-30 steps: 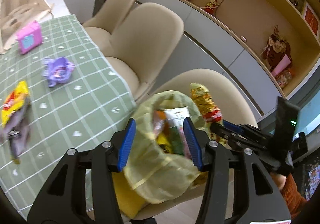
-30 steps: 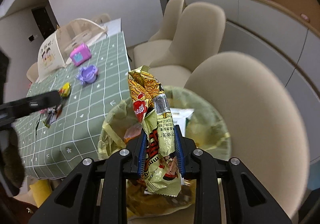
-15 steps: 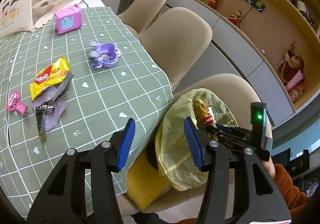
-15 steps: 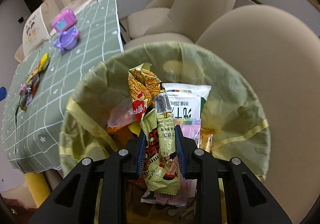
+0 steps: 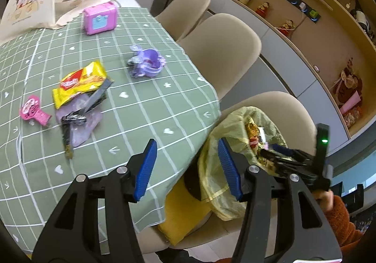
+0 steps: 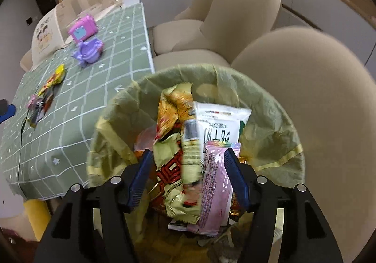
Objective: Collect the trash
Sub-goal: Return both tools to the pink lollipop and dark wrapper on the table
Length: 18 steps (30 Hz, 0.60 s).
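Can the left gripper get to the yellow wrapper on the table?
Probably yes. The left gripper is open with nothing between its jaws, and the yellow wrapper lies on top of the other wrappers on the tablecloth, nothing blocking it.

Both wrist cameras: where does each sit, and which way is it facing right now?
Left wrist: on the left gripper, angled down at the table; empty open jaws, the person's hand.
Right wrist: on the right gripper, looking down into the bin bag; jaws just opened, snack wrapper loose between them.
Shared: bag, yellow wrapper, purple toy.
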{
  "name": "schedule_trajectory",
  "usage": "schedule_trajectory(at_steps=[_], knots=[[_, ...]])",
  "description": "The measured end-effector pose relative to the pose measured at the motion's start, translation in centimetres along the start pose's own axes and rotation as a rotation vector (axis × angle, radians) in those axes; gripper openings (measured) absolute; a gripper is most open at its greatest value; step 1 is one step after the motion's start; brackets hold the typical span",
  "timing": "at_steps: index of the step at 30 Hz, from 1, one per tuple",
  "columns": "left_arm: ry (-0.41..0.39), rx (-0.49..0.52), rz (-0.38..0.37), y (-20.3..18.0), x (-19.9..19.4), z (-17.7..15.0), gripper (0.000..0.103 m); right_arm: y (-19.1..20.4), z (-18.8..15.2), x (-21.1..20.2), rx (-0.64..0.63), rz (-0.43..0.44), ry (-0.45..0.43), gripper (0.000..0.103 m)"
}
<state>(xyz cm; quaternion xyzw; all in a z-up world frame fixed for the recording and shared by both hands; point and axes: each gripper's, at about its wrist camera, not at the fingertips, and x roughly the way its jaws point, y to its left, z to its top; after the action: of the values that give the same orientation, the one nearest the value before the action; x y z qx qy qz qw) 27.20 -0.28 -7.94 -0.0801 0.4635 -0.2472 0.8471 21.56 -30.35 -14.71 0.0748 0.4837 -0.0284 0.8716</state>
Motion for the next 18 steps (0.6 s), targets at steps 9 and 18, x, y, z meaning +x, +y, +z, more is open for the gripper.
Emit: schedule_trajectory(at_steps=[9,18], knots=[[-0.059,-0.16,0.118,8.2,-3.0,-1.4,0.051,3.1,2.1,-5.5,-0.059,0.095,-0.137,0.065],[-0.13,-0.315,0.21,16.6,-6.1,-3.0,0.051,11.2,5.0,-5.5,-0.189,0.261,-0.165,0.067]])
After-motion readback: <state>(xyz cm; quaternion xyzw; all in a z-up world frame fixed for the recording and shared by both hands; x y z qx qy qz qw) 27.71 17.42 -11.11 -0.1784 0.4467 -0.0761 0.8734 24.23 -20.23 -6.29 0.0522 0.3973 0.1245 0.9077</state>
